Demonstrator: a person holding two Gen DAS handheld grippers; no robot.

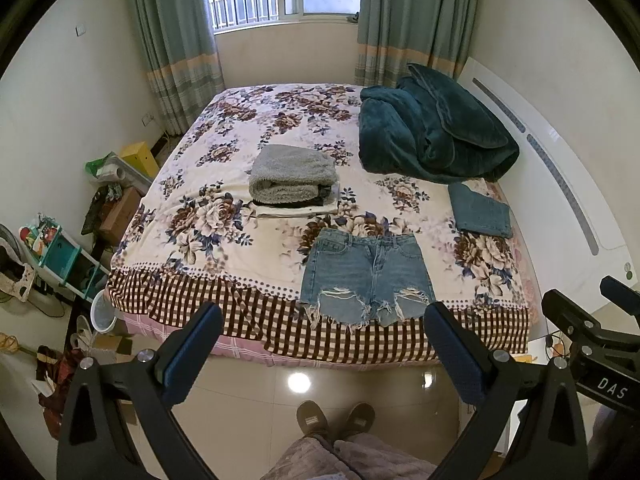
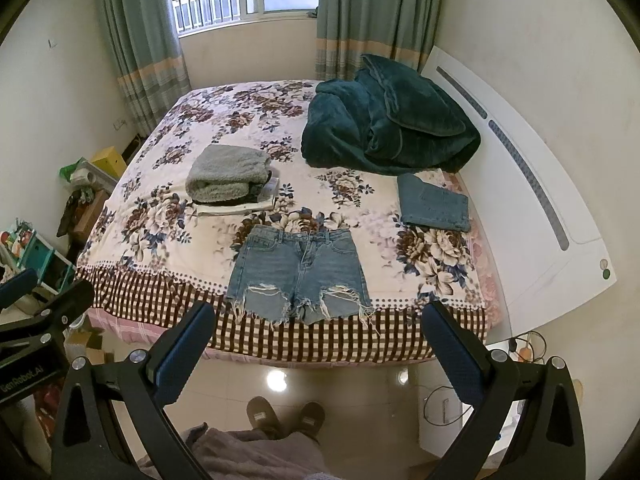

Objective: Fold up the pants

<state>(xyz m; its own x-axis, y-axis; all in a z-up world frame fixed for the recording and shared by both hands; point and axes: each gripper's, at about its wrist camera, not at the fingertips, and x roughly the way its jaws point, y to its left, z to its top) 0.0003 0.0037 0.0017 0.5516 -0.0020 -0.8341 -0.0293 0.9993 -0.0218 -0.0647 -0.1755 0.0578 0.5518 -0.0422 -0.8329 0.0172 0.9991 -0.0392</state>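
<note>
Left gripper (image 1: 322, 344): fingers spread wide, nothing in them, hanging over the floor just short of the bed.
Grey towel stack (image 1: 294, 176): folded pile mid-bed, left of and behind the shorts.
Shorts (image 1: 366, 276): light blue denim, laid flat and unfolded, front side up near the bed's (image 1: 240, 240) front edge. Waistband points toward the window, and the ripped, frayed hems with white threads sit on the checked border.
Folded jeans (image 1: 482, 210): darker denim square off to the right.
Green blanket (image 1: 432, 136): bunched up, back right.
Right gripper (image 2: 320, 340): also wide open and empty, above the tiles.
</note>
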